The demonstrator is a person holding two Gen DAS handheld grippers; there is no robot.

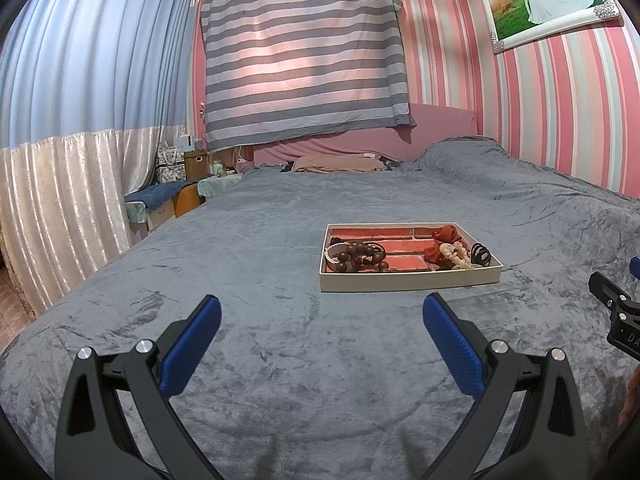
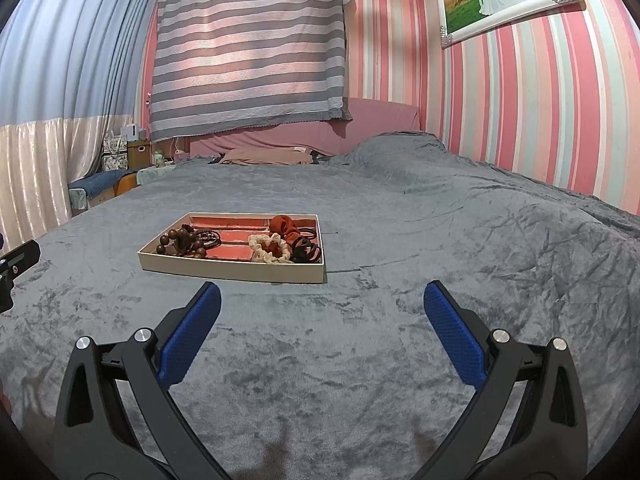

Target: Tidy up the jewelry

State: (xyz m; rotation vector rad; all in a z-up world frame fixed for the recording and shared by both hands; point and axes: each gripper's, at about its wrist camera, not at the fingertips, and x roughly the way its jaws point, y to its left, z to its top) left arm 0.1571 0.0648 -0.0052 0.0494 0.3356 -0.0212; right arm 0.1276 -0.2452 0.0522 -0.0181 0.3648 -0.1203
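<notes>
Ahead of the left wrist camera, the left gripper point(image 1: 322, 312) hangs over the grey blanket point(image 1: 280, 360) of the bed with its blue pads point(image 1: 192, 344) spread wide and nothing between them. Beyond it, nearer the right edge of the bed, sits a shallow cream tray point(image 1: 408, 280) with a red lining. A string of dark brown wooden beads point(image 1: 358, 258) lies in the tray's left end, touching a pale band whose kind I cannot tell. In the right end a rust-red scrunchie point(image 1: 442, 242), a cream scrunchie point(image 1: 456, 256) and black hair ties point(image 1: 480, 258) are heaped together, touching. Part of the right gripper point(image 1: 618, 312) shows at the right border of this view

From the right wrist camera, the right gripper point(image 2: 322, 300) also hovers above the blanket point(image 2: 360, 360), its pads point(image 2: 454, 336) wide apart and empty. The tray point(image 2: 236, 270) lies ahead and to the left, well apart from the fingers. The beads point(image 2: 180, 242) fill its left end, the rust-red scrunchie point(image 2: 282, 226) and cream scrunchie point(image 2: 266, 250) its right end, with the black ties point(image 2: 306, 250) in the near right corner
</notes>
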